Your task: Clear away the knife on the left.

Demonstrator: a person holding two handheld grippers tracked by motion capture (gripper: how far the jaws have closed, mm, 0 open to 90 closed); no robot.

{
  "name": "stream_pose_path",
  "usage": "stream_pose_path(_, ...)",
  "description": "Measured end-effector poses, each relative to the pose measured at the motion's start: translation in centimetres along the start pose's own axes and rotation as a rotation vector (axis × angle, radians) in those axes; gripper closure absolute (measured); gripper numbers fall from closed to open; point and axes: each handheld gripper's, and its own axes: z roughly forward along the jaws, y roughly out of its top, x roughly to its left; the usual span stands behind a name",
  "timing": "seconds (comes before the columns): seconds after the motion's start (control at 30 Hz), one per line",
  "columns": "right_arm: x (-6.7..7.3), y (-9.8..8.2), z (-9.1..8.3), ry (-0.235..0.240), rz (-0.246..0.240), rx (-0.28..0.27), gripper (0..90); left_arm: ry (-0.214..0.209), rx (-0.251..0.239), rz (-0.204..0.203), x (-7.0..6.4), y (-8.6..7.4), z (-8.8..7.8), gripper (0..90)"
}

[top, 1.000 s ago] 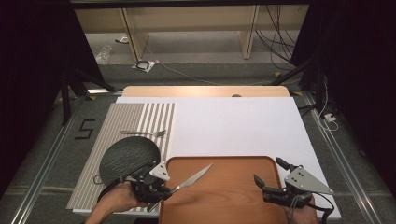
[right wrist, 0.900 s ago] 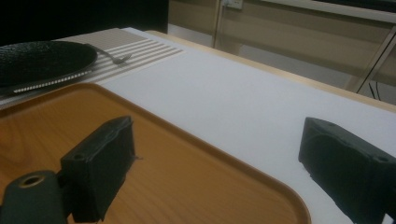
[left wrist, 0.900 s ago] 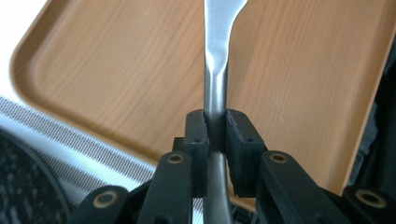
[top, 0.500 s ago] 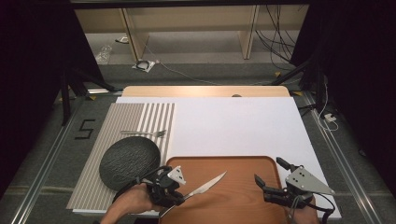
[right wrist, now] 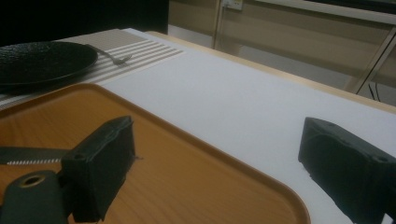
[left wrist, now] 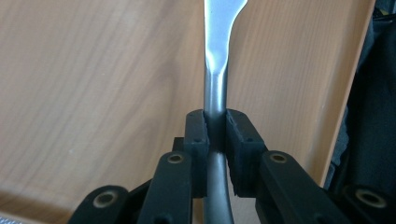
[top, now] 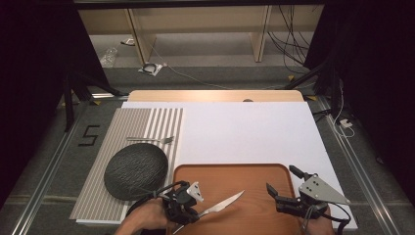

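Steel knife (top: 221, 205), clenched by its handle in the left gripper (top: 188, 208), lies over the wooden tray's (top: 254, 171) near-left part, its long axis slanting from that gripper up toward the tray's middle. The right gripper (top: 280, 186) hovers released over the tray's right edge, beyond the blade tip, so the left hand is nearer.
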Motion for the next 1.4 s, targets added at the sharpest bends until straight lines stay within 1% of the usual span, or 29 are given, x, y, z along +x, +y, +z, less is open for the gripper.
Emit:
stream_pose_path(0.1,0.0,0.0,0.0,0.003,0.000,-0.001,11.8,0.004,0.024,0.002,-0.2,0.0,0.5,79.5)
stream_pose_path(0.13,0.1,0.0,0.1,0.004,0.000,-0.010,11.8,0.003,0.036,0.006,-0.2,0.0,0.8,79.5)
stream_pose_path(0.17,0.0,0.0,0.0,0.002,-0.001,-0.003,11.8,0.003,0.036,0.006,-0.2,0.0,0.8,79.5)
stream_pose_path(0.3,0.0,0.0,0.0,0.002,0.000,0.000,11.8,0.004,0.062,0.011,-0.4,0.0,1.2,79.5)
stream_pose_path(0.4,0.0,0.0,0.0,0.004,0.001,-0.003,11.8,-0.001,0.074,0.009,-0.5,0.0,1.5,79.5)
stream_pose_path(0.5,0.1,-0.1,0.1,0.004,0.000,-0.011,11.8,0.005,0.097,-0.001,-0.5,-0.1,1.8,79.4)
stream_pose_path(0.57,0.1,-0.1,0.1,0.004,0.001,-0.010,11.8,0.005,0.101,-0.003,-0.4,-0.2,1.9,79.5)
stream_pose_path(0.6,0.0,0.0,0.0,0.004,-0.001,-0.001,11.8,0.003,0.104,-0.006,-0.3,-0.2,2.0,79.4)
stream_pose_path(0.63,0.0,-0.1,0.1,0.005,0.001,-0.009,11.8,0.000,0.101,-0.008,-0.3,-0.2,1.9,79.4)
stream_pose_path(0.77,0.1,-0.1,0.1,0.005,0.003,-0.008,11.8,-0.003,0.103,-0.013,-0.3,-0.3,1.9,79.2)
stream_pose_path(0.8,0.1,-0.1,0.1,0.005,0.003,-0.010,11.8,-0.007,0.105,-0.013,-0.3,-0.3,1.9,77.7)
stream_pose_path(0.83,0.1,-0.1,0.1,0.005,0.003,-0.010,11.8,-0.007,0.095,-0.014,-0.3,-0.3,1.8,77.7)
stream_pose_path(0.9,0.1,-0.1,0.1,0.005,0.003,-0.014,11.8,-0.007,0.063,-0.015,-0.3,-0.2,1.5,68.9)
stream_pose_path(0.93,0.0,-0.1,0.1,0.005,0.003,-0.008,11.8,-0.004,0.037,-0.011,-0.3,-0.1,1.3,59.9)
stream_pose_path(1.0,0.0,-0.1,0.1,0.005,0.003,-0.006,11.8,-0.002,0.005,-0.004,-0.5,0.0,1.0,59.9)
stream_pose_path(1.03,0.1,-0.1,0.2,0.005,0.004,-0.011,11.8,0.023,-0.030,0.033,-0.7,0.1,0.9,62.1)
stream_pose_path(1.07,0.1,-0.1,0.1,0.005,0.002,-0.007,11.8,0.023,-0.030,0.033,-0.7,0.1,0.9,64.8)
stream_pose_path(1.1,0.1,-0.1,0.1,0.005,0.003,-0.011,11.8,0.022,-0.043,0.034,-0.9,0.2,0.8,66.9)
stream_pose_path(1.13,0.1,-0.1,0.1,0.005,0.003,-0.011,11.8,0.022,-0.061,0.041,-1.0,0.3,0.8,66.9)
stream_pose_path(1.17,0.0,-0.1,0.1,0.006,0.004,-0.005,11.8,0.023,-0.078,0.054,-1.1,0.4,0.9,71.7)
stream_pose_path(1.2,0.0,-0.1,0.1,0.006,0.004,-0.005,11.8,0.023,-0.084,0.062,-1.2,0.4,0.9,71.7)
stream_pose_path(1.23,0.0,-0.1,0.2,0.005,0.004,-0.011,11.8,0.023,-0.105,0.086,-1.4,0.5,1.0,75.2)
stream_pose_path(1.27,0.0,-0.1,0.1,0.006,0.003,-0.007,11.8,0.022,-0.116,0.105,-1.5,0.5,1.1,77.2)
stream_pose_path(1.3,0.0,-0.1,0.1,0.006,0.003,-0.007,11.8,0.022,-0.116,0.105,-1.5,0.5,1.1,79.3)
stream_pose_path(1.33,0.0,-0.1,0.1,0.005,0.003,-0.006,11.8,0.024,-0.126,0.110,-1.6,0.5,1.1,79.3)
stream_pose_path(1.4,0.0,-0.1,0.1,0.005,0.003,-0.009,11.8,0.035,-0.137,0.110,-1.8,0.6,1.3,84.1)
